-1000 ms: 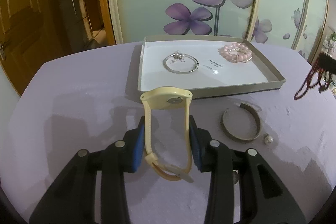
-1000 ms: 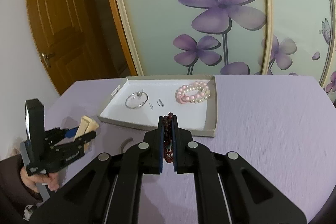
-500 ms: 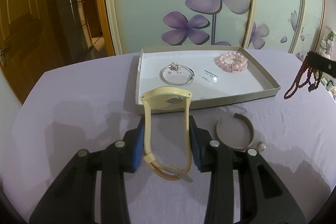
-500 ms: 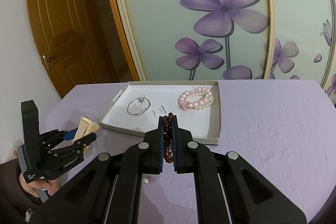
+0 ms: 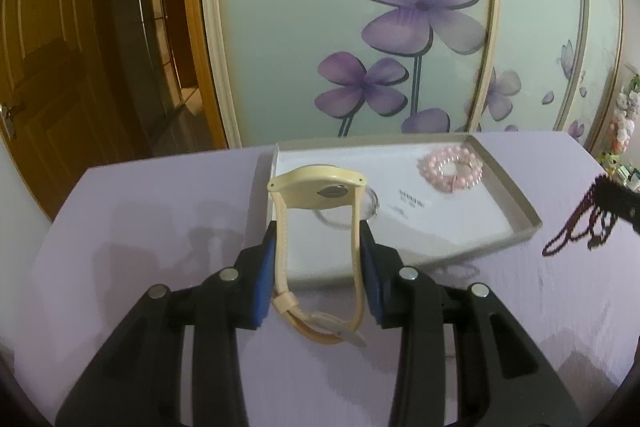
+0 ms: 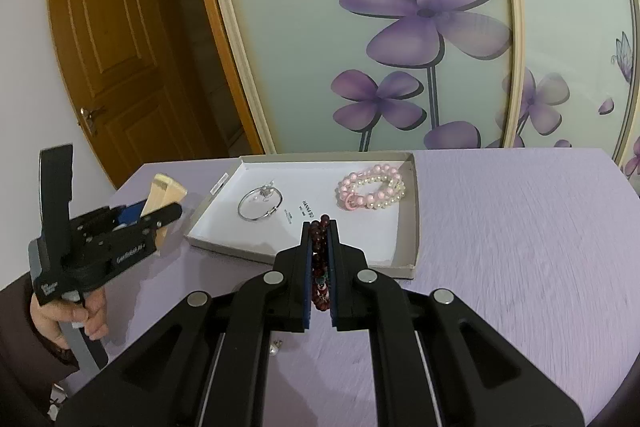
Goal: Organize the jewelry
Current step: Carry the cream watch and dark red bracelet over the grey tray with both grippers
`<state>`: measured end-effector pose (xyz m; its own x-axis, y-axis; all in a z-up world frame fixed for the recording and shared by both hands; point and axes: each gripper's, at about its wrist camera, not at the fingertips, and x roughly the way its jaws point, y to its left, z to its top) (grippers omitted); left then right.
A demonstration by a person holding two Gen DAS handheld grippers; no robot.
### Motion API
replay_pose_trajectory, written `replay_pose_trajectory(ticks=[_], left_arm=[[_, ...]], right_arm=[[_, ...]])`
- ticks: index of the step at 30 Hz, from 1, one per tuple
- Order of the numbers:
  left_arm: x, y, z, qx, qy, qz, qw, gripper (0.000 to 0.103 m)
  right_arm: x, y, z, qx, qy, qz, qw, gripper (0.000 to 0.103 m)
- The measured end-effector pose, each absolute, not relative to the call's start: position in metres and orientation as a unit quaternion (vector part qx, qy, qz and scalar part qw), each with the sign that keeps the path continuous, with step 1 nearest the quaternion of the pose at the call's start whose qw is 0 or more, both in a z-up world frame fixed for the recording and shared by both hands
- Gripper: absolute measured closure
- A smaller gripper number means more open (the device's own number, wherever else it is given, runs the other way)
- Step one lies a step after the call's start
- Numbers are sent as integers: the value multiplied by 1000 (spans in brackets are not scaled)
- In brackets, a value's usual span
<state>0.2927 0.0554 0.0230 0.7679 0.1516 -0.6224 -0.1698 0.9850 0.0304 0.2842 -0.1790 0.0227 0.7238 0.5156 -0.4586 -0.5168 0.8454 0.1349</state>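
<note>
1. Jaws, left gripper (image 5: 318, 269): we find them clamped on the two strap sides of a cream wristwatch (image 5: 318, 189), its case held up past the tips and the buckle end hanging below the blue pads (image 5: 266, 277).
2. Jaws, right gripper (image 6: 320, 259): pressed together on a dark red bead strand (image 6: 320, 247), which runs lengthwise along the slot.
3. Tray (image 5: 516, 195): shallow, white-floored, on the purple tabletop (image 5: 160, 211); it holds a silver bangle (image 6: 260, 203) toward its left and a pink pearl bracelet (image 5: 450, 169) at far right.
4. Relation that counts: the watch sits straight ahead of the left jaws, over the tray's near-left corner, its strap loop standing upright. We judge the left hand nearer to a drop.
5. Bead strand: over the tray's near edge, right of the watch.
6. Small pearl piece (image 6: 274, 349): loose on the near tabletop.
</note>
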Motion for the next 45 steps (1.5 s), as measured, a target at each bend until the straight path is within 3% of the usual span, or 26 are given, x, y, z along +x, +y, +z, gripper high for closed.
replay_pose_trajectory(ticks=[34, 40, 45], left_arm=[[408, 66, -2, -29, 355, 84, 931, 65], [414, 68, -7, -33, 356, 86, 930, 59], [412, 69, -3, -29, 343, 90, 934, 47]], right_arm=[[355, -138, 27, 3, 248, 309, 918, 96], [360, -137, 22, 1, 255, 306, 917, 96], [365, -134, 20, 3, 258, 299, 919, 96]])
